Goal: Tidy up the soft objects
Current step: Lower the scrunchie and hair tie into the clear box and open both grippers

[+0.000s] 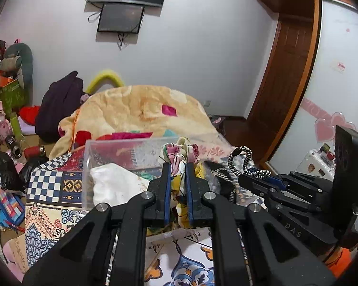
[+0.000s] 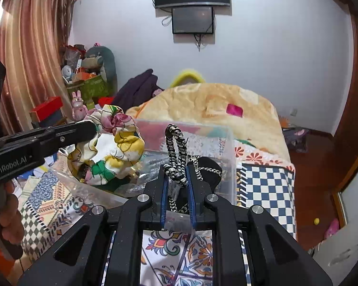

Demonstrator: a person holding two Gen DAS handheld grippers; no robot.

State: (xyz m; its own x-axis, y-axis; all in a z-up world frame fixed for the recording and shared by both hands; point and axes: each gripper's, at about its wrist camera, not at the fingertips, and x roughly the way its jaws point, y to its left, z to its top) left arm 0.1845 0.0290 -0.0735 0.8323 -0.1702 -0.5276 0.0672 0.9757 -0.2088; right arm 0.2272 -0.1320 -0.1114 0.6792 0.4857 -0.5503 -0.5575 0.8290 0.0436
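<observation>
My left gripper (image 1: 178, 166) is shut on a floral scarf (image 1: 179, 157) of yellow, pink and white cloth and holds it over a clear plastic box (image 1: 107, 147). The scarf also shows in the right wrist view (image 2: 112, 143), bunched at the left gripper's tip (image 2: 93, 128). My right gripper (image 2: 176, 169) is shut on a black-and-white braided cord (image 2: 176, 150), whose loop stands up above the jaws. The cord and right gripper (image 1: 241, 174) also show in the left wrist view, to the right of the box. A white cloth (image 1: 114, 183) lies inside the box.
The box stands on a patterned quilt (image 1: 47, 186) on a bed, with a peach blanket (image 1: 140, 109) heaped behind it. A dark garment (image 2: 207, 166) lies in the box. Cluttered toys and boxes (image 1: 7, 119) stand at the left. A wooden wardrobe (image 1: 293, 71) is at the right.
</observation>
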